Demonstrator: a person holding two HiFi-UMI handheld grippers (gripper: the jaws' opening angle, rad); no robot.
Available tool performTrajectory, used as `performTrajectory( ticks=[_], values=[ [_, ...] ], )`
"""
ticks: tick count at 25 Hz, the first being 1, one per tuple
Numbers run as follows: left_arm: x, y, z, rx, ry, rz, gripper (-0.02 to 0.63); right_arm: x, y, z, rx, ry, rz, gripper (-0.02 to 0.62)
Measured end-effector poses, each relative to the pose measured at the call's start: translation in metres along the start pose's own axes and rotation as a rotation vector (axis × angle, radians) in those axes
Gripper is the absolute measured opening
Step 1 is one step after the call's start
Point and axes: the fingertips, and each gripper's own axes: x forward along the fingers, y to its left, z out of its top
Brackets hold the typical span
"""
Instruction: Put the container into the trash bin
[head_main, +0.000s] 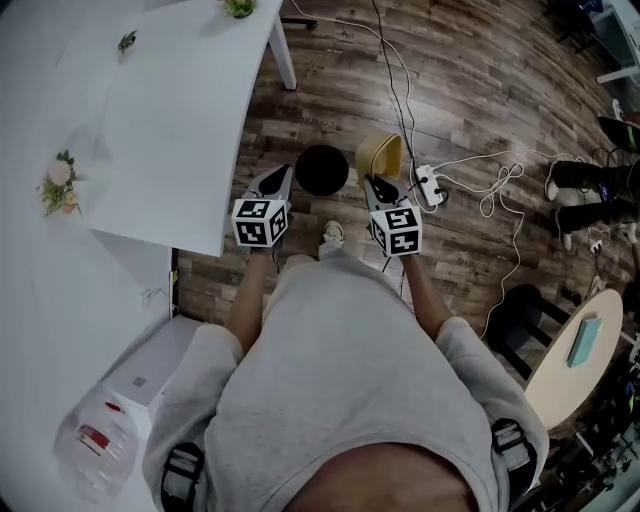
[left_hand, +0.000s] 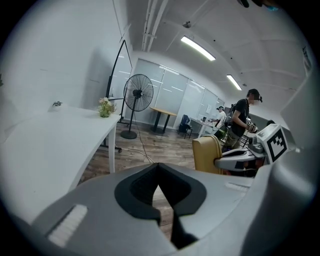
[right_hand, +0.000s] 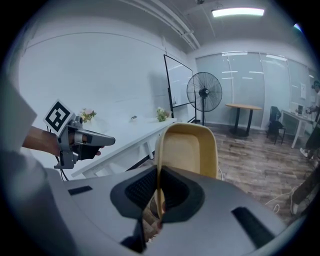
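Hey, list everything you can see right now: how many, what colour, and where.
container: one, yellow, held in right gripper
trash bin: one, black, on floor left of container
table: one, white, left side
flower bunches: at least two, pink-green, on table
power strip: one, white, floor right of container
standing fan: one, black, across the room
round table: one, wooden, far right
left gripper: one, grey, shut, empty
right gripper: one, grey, shut on container's rim
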Motion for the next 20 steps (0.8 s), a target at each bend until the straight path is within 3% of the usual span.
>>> performTrajectory(
  ticks=[20],
  values=[
    [0.03,0.024,-0.022,-0.016,0.073,0.025,0.009,0.051,-0.002,-0.028,0.019,0.081,0.067,0.031]
  ],
)
